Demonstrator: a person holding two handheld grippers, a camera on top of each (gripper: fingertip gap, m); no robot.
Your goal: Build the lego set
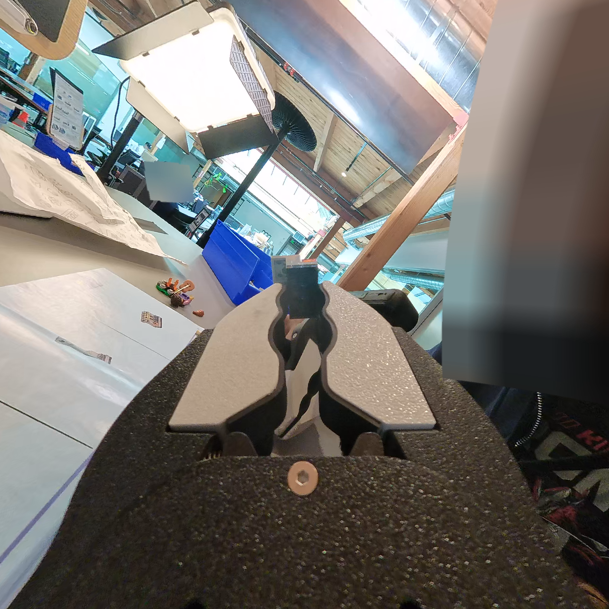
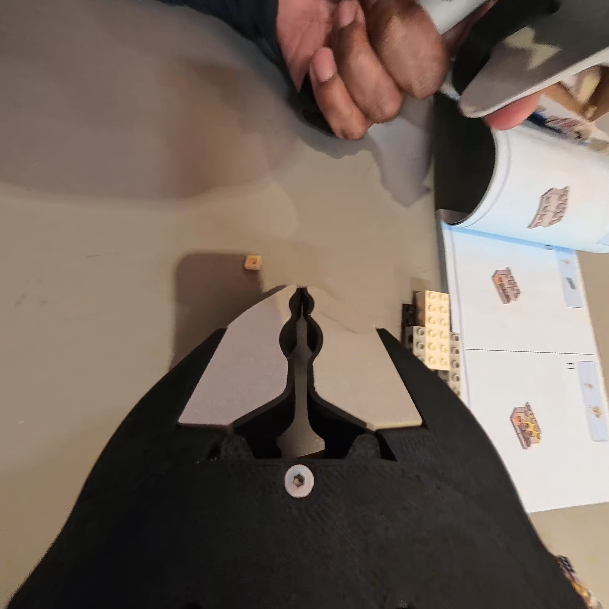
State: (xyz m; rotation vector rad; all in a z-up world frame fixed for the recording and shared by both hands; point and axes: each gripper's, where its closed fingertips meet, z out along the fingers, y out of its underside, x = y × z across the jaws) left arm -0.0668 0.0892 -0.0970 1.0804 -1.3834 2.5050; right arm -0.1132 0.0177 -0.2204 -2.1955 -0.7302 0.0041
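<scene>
Brick assembly (image 1: 298, 285), black with grey and orange parts, sits clamped between the left gripper (image 1: 301, 296) pads, raised off the table (image 2: 99, 164), while the right gripper (image 2: 301, 291), jaws closed on nothing, hovers near a small tan plate (image 2: 253, 262).

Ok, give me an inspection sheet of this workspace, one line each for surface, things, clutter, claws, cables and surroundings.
Surface: plain grey tabletop, with white printed instruction sheets along one side.
Things: cream and grey studded brick assembly at the sheet's edge; small tan square brick piece lying alone.
Clutter: small colourful toy-brick build, crumpled white paper, blue plastic bin.
Claws: left claw shut on a small black brick block with grey and orange parts on top; right claw shut, nothing between its tips, above the tabletop near the tan piece.
Cables: nothing seen.
Surroundings: bright panel lamp on a black pole, wooden beams, silver ducting.
</scene>
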